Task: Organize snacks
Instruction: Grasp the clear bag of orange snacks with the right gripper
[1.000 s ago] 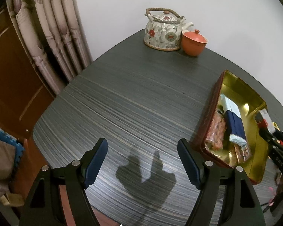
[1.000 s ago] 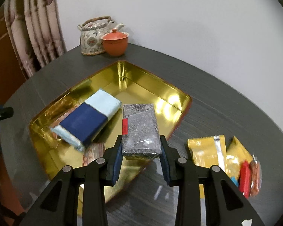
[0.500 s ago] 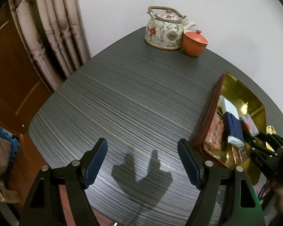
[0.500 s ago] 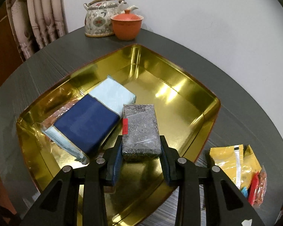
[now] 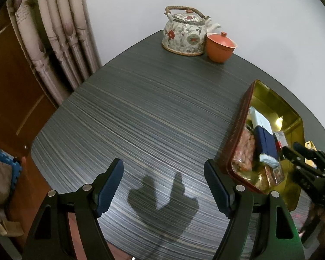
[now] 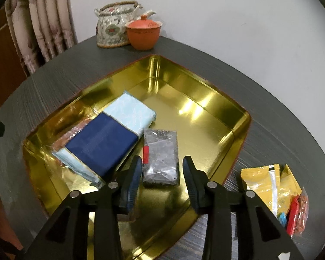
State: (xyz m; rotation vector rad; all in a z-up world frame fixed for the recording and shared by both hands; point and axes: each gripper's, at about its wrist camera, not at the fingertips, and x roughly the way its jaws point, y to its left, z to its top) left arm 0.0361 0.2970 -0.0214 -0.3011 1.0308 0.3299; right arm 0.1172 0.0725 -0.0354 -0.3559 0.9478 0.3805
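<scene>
A clear packet of dark granules (image 6: 160, 157) (red tag on its side) lies in the gold tray (image 6: 208, 117) between the right gripper (image 6: 160, 172)'s opening jaws, untouched; the left gripper (image 5: 163, 186) gapes empty over the table (image 5: 151, 112).

No text, brand, number or sign could be read in either view. The yellow snack packets (image 6: 264, 182) on the table carried printing too small and blurred to make out, and the red tag (image 6: 145, 155) on the dark packet (image 6: 160, 158) in the gold tray (image 6: 231, 117) showed no legible characters. The teapot (image 5: 184, 34) bore only painted flowers and a round emblem, not writing. The curtain (image 5: 54, 32) had faint script-like marks that could not be deciphered.
</scene>
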